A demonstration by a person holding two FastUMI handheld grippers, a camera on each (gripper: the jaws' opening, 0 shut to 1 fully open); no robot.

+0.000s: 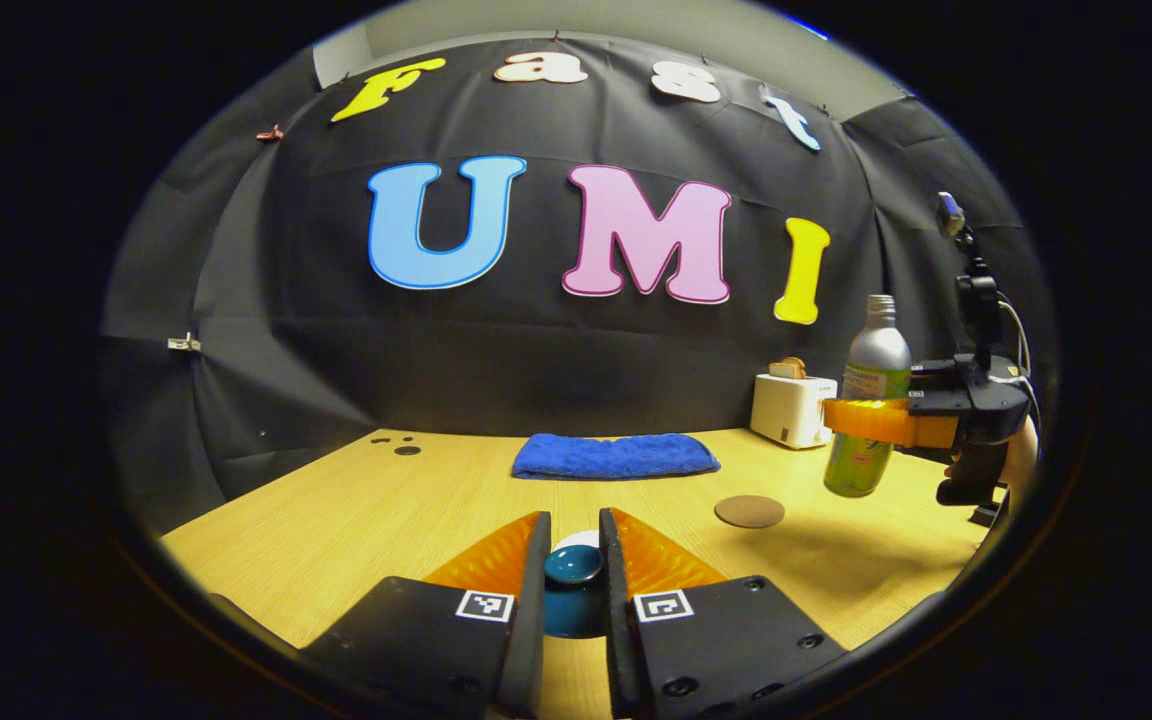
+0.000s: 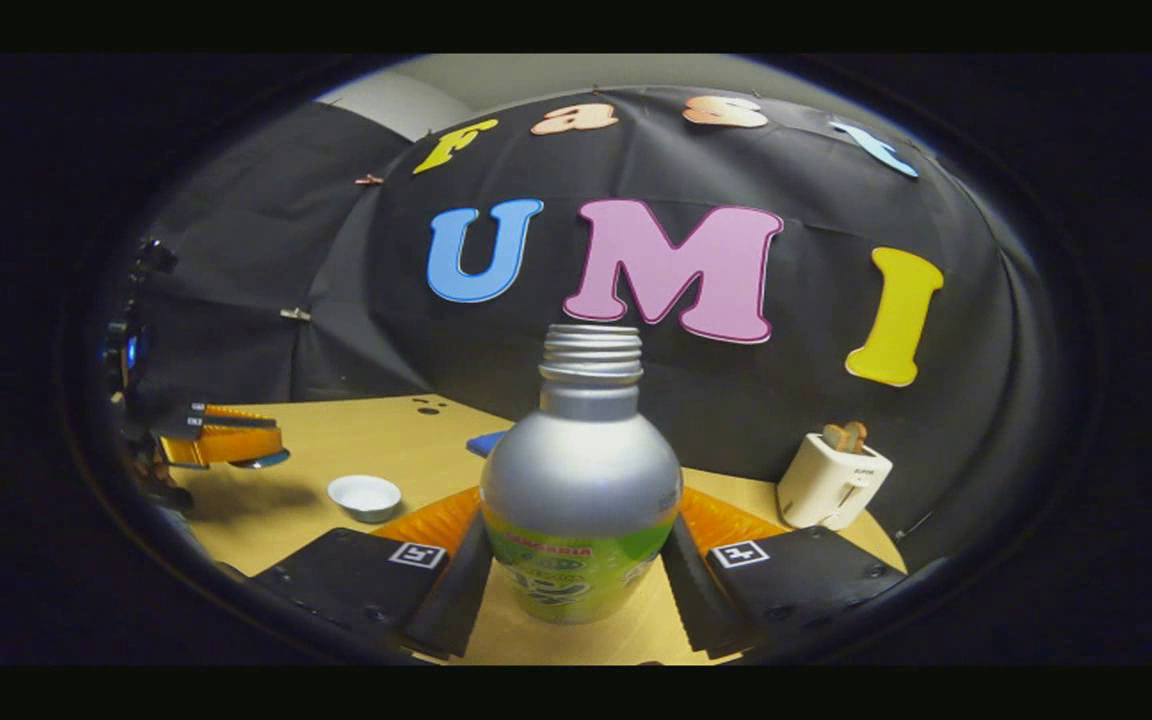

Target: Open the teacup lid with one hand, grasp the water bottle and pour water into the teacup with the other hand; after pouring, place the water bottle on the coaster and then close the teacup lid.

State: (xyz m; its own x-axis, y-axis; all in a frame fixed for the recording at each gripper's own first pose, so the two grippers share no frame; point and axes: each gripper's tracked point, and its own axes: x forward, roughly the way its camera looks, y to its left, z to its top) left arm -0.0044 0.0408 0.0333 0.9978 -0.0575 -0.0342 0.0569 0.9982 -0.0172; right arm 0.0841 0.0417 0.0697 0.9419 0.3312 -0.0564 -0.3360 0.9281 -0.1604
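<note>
The right gripper [image 2: 576, 560] pinches the aluminium water bottle [image 2: 581, 490] at its belly, long axis upright, threaded mouth uncapped; the open white teacup [image 2: 365, 496] sits on the wooden table [image 2: 376, 440] at about nine o'clock from it, clear tabletop between. The left gripper [image 1: 573, 560] clamps the teal lid [image 1: 574, 565] by its knob, lifted beside the cup. In the left gripper view the cork coaster [image 1: 749, 511] lies at seven o'clock below the raised bottle, room all round.

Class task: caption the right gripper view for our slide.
Right claw grips the uncapped water bottle upright; open teacup sits left.
</note>
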